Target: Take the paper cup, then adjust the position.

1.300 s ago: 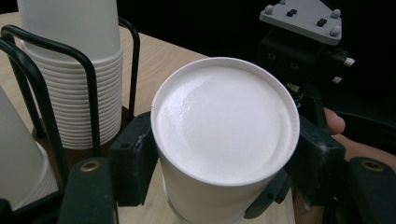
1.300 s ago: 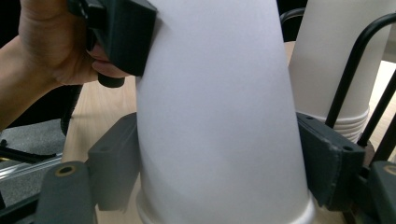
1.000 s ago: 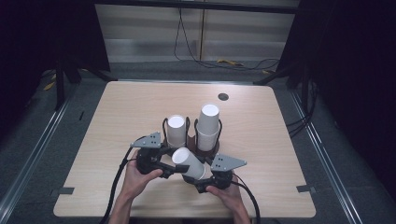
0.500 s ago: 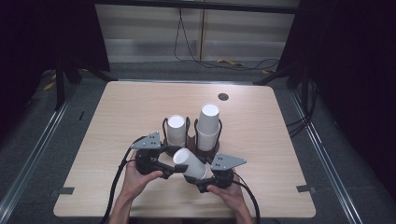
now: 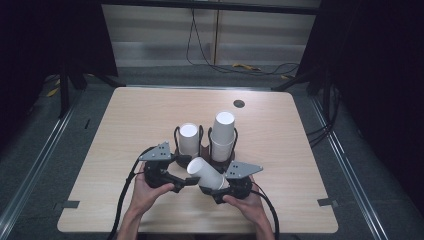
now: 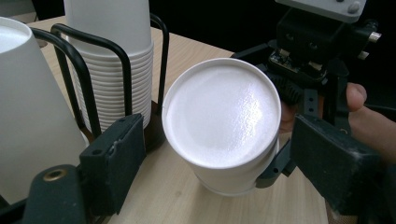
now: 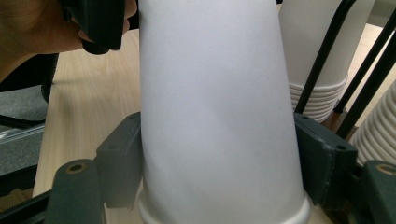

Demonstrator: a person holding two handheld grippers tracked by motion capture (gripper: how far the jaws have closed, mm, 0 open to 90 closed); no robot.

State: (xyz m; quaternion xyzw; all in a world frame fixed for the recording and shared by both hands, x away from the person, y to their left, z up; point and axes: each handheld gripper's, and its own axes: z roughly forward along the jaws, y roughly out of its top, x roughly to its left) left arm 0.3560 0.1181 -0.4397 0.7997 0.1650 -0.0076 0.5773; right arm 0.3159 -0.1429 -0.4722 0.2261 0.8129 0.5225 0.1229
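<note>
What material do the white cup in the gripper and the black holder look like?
White cup: probably paper, matte, with a rolled rim and a faint dent in its wall; thin plastic is possible. Black holder: bent wire rods, likely metal with a smooth dark coating, slightly glossy.

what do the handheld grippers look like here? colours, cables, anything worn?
Both grippers are black: left gripper, right gripper. Each carries a grey three-cornered plate on top and trails a black cable. The fingers are blocky, black and matte. Forearms show no sleeves or gloves.
</note>
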